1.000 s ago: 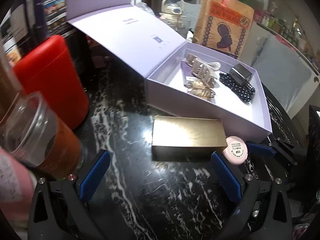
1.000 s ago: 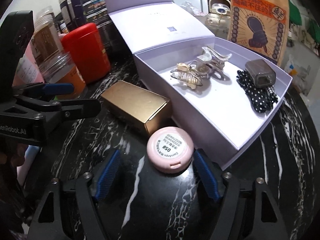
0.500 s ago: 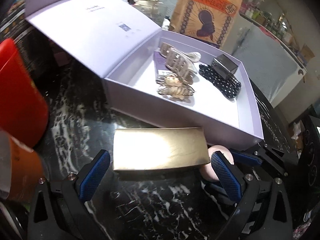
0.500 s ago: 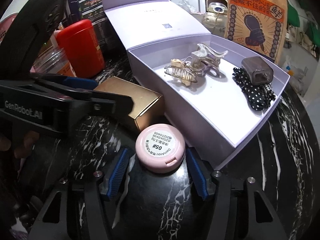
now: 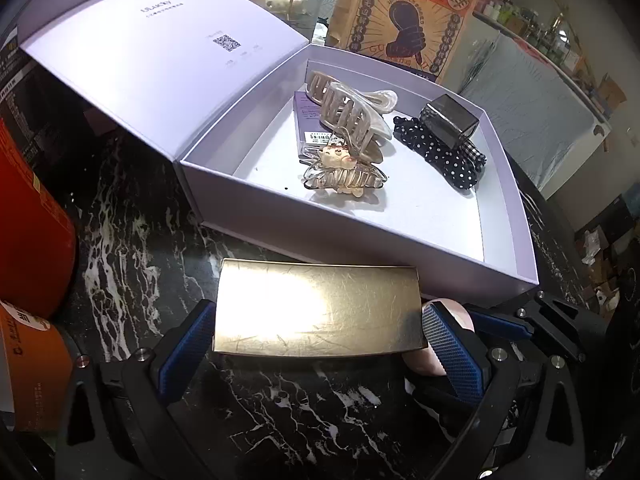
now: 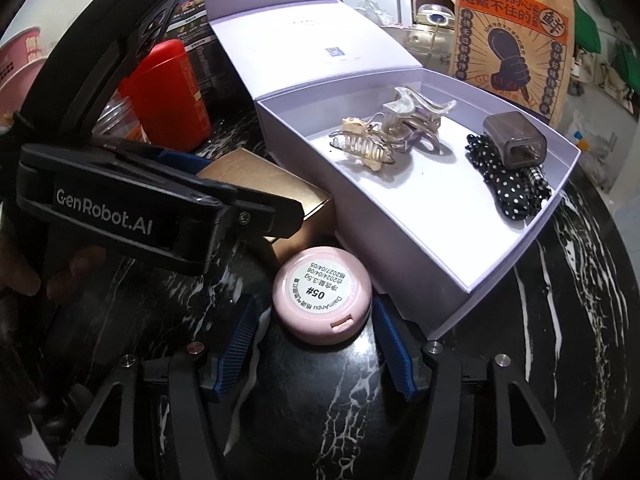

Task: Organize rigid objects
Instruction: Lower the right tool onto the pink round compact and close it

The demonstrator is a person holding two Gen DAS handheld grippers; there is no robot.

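A black marble table (image 5: 132,240) with white veins bears everything; behind it stand a kettle (image 6: 434,14), a printed paper bag (image 5: 420,20) and, far right, a pale counter with bottles.

In the left wrist view, left of the left gripper (image 5: 320,344) stand an orange jar (image 5: 32,364) and a red canister (image 5: 28,216). Between its blue pads (image 5: 452,344) lies the gold box (image 5: 320,312) flat on the table; the pads stand at the box's two ends, and whether they press on it I cannot tell. Just ahead of the box is the open lilac case (image 5: 256,216), its lid leaning back to the left. Inside, left to right: a purple card under two pale hair claws (image 5: 352,120), a dotted scrunchie (image 5: 452,160) and a grey clip (image 5: 448,120).

Only the right wrist view shows the pink compact (image 6: 322,294) whole, label up, on the table between the fingers of the right gripper (image 6: 316,344); the right pad touches its edge, the left pad stands a little off, so the jaws are apart around it. The left wrist view shows only a pink sliver of it past the gold box. The compact sits just beside the case's near wall and the gold box's corner. To the right gripper's left, the left gripper's black body covers much of the gold box and the jars behind; fingers of a hand (image 6: 24,280) show at the edge.
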